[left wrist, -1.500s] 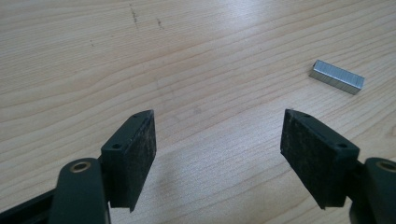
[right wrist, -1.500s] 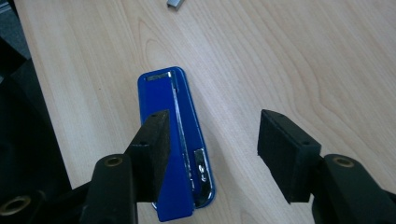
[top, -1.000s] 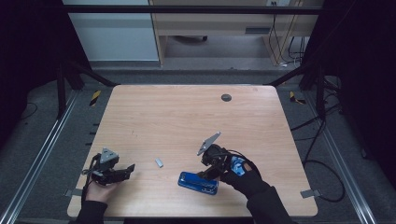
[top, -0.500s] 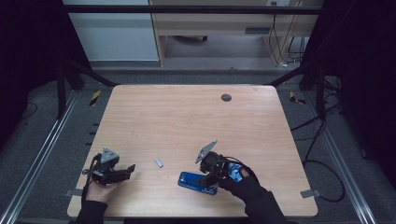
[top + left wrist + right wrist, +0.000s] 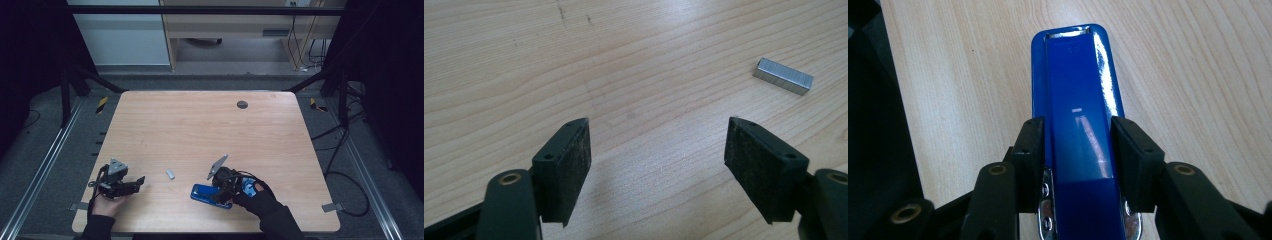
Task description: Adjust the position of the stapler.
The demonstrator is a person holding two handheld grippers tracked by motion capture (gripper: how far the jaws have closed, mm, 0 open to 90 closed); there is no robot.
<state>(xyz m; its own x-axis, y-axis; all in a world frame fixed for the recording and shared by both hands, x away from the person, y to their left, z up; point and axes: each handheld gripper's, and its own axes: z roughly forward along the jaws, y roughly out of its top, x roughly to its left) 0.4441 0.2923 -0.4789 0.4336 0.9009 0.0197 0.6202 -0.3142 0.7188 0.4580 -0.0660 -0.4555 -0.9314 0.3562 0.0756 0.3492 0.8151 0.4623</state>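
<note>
A blue stapler [image 5: 206, 193] lies flat near the table's front edge. My right gripper [image 5: 220, 192] has come down over its rear half. In the right gripper view the stapler [image 5: 1078, 90] runs away from me between the jaws of the right gripper [image 5: 1077, 125]. They have just been closing, and both pads now sit flush against its sides. My left gripper [image 5: 137, 182] rests at the front left, open with nothing between its fingers. In the left gripper view it [image 5: 656, 145] stands wide over bare wood. A small silver strip of staples [image 5: 170, 174] [image 5: 782, 76] lies between the two grippers.
The wooden table [image 5: 200, 130] has a dark round grommet hole [image 5: 242, 104] near its far edge. Black metal frame rails run along both sides, and cables trail on the floor at the right.
My right gripper has sunk onto the blue stapler and its jaws have narrowed around it. The left gripper and the staple strip have stayed put.
</note>
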